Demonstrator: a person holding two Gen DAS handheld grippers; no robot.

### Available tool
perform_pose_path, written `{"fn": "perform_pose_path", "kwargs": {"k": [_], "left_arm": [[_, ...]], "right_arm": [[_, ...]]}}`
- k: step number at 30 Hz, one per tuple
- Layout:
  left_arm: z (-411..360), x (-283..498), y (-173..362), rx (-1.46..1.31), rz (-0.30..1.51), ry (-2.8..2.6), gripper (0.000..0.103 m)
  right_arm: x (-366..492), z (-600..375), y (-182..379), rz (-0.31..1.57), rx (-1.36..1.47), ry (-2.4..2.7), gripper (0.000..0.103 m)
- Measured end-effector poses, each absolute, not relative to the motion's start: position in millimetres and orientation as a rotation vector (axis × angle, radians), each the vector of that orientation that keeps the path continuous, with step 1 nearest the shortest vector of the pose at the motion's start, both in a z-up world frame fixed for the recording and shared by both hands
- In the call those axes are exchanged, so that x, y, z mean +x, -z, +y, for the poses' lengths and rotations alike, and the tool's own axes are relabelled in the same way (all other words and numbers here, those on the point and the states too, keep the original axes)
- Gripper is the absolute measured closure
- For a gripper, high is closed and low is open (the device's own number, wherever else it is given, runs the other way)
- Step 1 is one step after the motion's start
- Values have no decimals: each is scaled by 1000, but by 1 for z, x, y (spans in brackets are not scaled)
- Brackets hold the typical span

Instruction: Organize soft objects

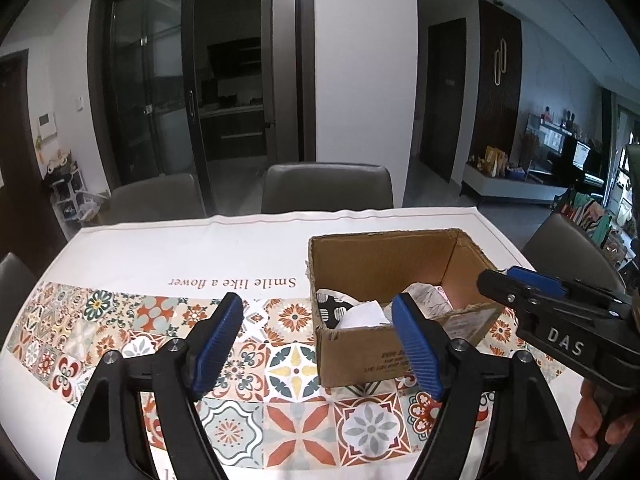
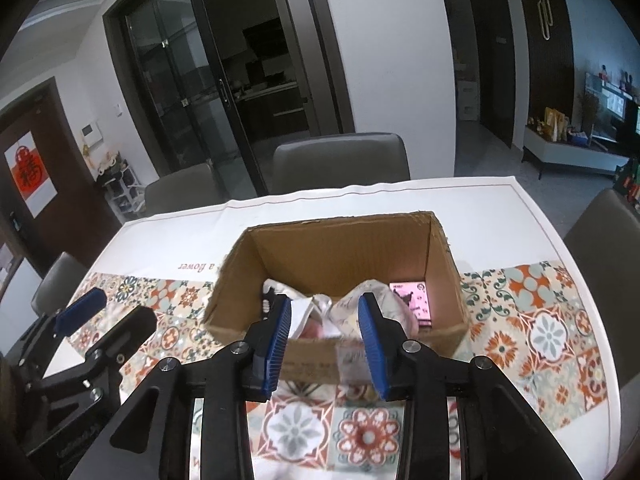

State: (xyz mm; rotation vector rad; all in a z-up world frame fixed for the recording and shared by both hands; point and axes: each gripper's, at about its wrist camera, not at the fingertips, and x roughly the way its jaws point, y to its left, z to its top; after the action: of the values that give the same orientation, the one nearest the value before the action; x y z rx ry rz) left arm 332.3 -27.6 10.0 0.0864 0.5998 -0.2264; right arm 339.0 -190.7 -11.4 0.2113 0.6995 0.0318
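Now both jaws gape empty before the cardboard box (image 2: 444, 264) of soft items (image 2: 352, 304).

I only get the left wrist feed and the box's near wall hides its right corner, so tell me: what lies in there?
Observer: A pink printed packet lies flat on the floor of the cardboard box, in the right corner.
Operator: Is the right gripper holding anything?
Observer: No. The right gripper is open above the box's near wall, with nothing pressed between its fingers.
Operator: What is directly ahead of it?
Observer: A crumpled white printed cloth, inside the box just past the near wall.
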Motion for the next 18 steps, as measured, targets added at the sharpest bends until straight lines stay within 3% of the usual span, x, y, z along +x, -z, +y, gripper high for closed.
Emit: {"fn": "perform_pose_path", "kwargs": {"k": [4, 16, 18], "left_arm": [[-21, 311, -20, 109, 553, 231, 18], [-13, 252, -30, 134, 500, 216, 6], [-14, 243, -29, 121, 502, 208, 6]], "right_arm": [[311, -183, 1, 668, 209, 7, 59], [243, -175, -11, 617, 203, 63, 58], [233, -175, -12, 612, 194, 69, 53]]}}
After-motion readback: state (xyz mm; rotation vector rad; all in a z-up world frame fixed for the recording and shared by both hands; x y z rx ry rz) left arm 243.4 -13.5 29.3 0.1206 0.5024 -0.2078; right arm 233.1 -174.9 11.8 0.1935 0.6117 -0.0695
